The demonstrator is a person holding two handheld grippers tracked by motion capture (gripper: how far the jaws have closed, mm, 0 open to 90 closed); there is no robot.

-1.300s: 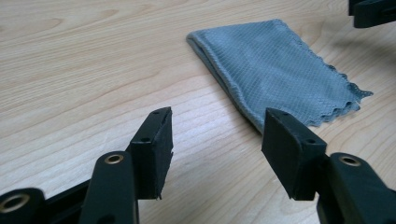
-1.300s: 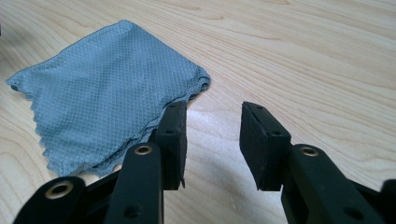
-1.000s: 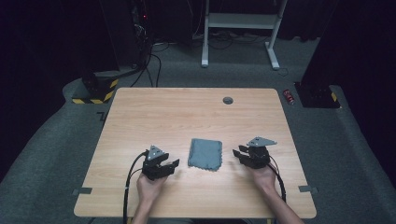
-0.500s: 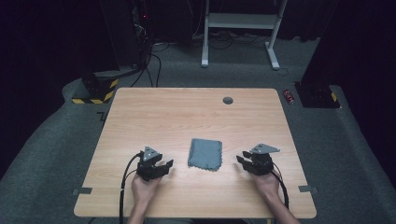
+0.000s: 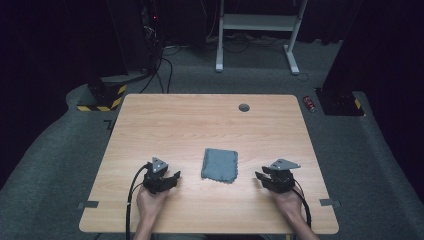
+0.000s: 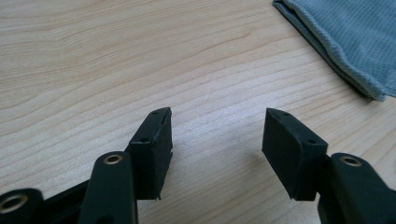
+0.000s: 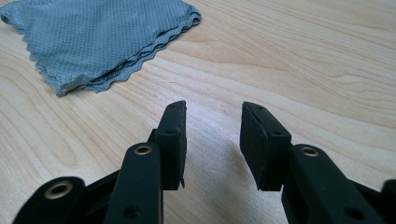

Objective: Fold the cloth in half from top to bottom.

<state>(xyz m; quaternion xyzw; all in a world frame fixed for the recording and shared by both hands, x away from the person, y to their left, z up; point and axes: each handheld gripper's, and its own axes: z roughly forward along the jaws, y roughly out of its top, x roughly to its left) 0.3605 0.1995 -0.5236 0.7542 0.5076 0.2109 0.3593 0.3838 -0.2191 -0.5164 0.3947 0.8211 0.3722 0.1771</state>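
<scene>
A folded grey cloth (image 5: 220, 165) lies flat on the wooden table (image 5: 200, 125), near the person's edge and roughly midway between the two grippers, touching neither. The right gripper view brings out what the high view cannot: the cloth (image 7: 102, 42) is folded into several layers, with scalloped edges stacked at its near side (the weave is a fine grid). In the left gripper view only one folded edge of the cloth (image 6: 345, 42) enters at the upper right corner.

The left gripper (image 5: 172, 178) rests low over the table to the cloth's left, its jaws spread wide with bare wood between them (image 6: 215, 128). The right gripper (image 5: 260, 177) sits to the cloth's right, jaws also apart, though less widely, and holding nothing (image 7: 212, 128). Each points inward toward the cloth.

Farther out, the high view shows a small round dark grommet (image 5: 244, 107) near the table's far edge, and cables (image 5: 160, 65) on the floor beyond.
</scene>
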